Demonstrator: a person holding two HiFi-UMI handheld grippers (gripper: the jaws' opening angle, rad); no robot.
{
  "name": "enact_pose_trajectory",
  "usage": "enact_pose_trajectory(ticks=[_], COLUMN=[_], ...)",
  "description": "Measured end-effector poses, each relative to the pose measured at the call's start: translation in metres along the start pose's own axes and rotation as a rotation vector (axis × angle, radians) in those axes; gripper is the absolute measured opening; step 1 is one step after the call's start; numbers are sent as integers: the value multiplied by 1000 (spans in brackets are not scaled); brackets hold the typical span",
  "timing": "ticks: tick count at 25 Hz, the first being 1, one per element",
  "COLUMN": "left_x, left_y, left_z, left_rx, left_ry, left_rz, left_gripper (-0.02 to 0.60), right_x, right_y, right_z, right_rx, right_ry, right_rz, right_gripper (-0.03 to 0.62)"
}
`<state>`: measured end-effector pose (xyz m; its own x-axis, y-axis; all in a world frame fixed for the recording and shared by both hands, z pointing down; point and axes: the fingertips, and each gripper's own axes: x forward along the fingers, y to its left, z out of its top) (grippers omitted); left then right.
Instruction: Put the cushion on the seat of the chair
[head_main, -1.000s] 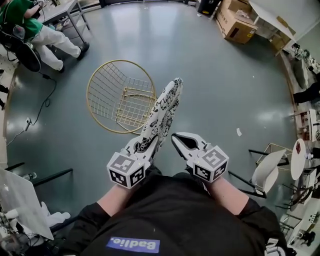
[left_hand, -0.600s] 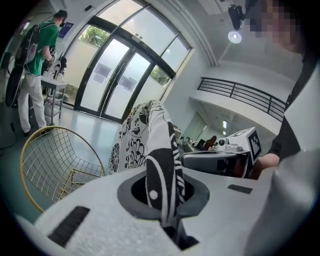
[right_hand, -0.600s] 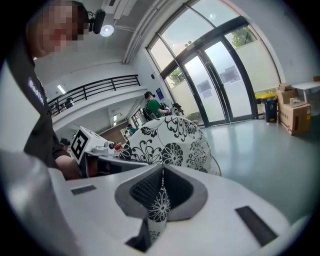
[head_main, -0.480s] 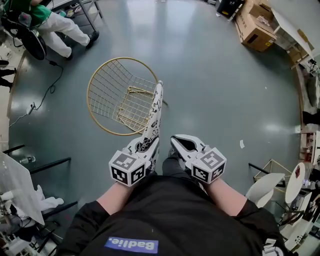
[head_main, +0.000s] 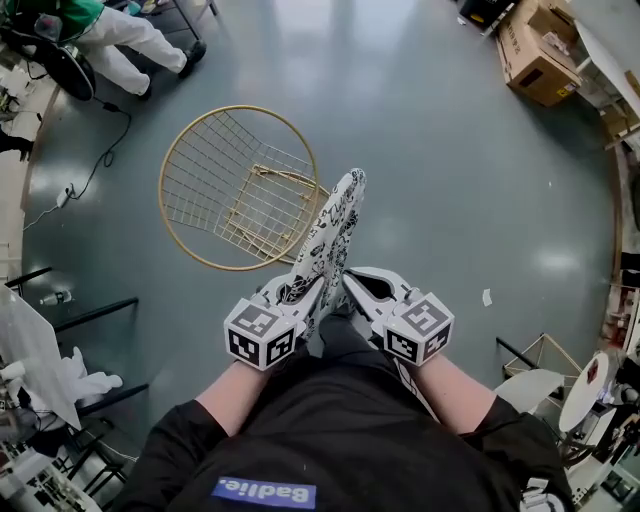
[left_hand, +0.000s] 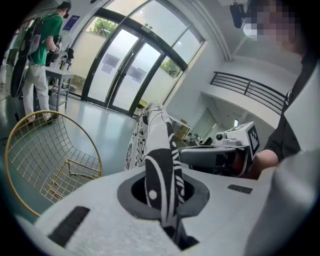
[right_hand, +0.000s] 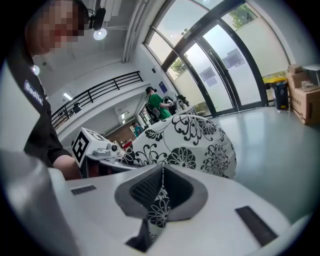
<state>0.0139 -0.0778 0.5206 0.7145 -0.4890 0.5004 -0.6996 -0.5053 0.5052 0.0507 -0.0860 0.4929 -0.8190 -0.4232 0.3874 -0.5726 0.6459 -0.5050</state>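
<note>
Carrying step: black-and-white floral round cushion (head_main: 328, 235) aloft on edge, near rim clamped in left gripper (head_main: 298, 290) and right gripper (head_main: 358, 283), just short of round gold wire chair (head_main: 238, 106). Next, probably: reaching forward, laying flat on seat, letting go. Against earlier frame: cushion turned from edge-on, nearer chair.

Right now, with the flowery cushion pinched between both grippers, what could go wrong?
The left gripper and right gripper pinch only the near edge of the cushion, so it could slip free. It stands on edge beside the wire chair, so it might catch the rim or land crooked.
</note>
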Motion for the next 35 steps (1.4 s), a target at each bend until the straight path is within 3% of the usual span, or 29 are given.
enact_pose_trajectory(ticks=[8,22,26,35], left_x=[34,81,84,77], left_y=[46,185,229,328], left_z=[-18,-48,-53,-60], left_rx=[-21,-39,-50,-63], left_ry=[91,196,214,234], left_rz=[-85,-80,-40,158], left_gripper=[23,23,23,23], right_x=[41,128,149,183], right_y=[-26,-76,-80,-86], right_z=[-29,-66,-75,-87], right_rx=[70,133,143,144], right_ry=[29,79,97,137], right_rz=[-38,-110,-102,-78], right_gripper=[31,31,31,31])
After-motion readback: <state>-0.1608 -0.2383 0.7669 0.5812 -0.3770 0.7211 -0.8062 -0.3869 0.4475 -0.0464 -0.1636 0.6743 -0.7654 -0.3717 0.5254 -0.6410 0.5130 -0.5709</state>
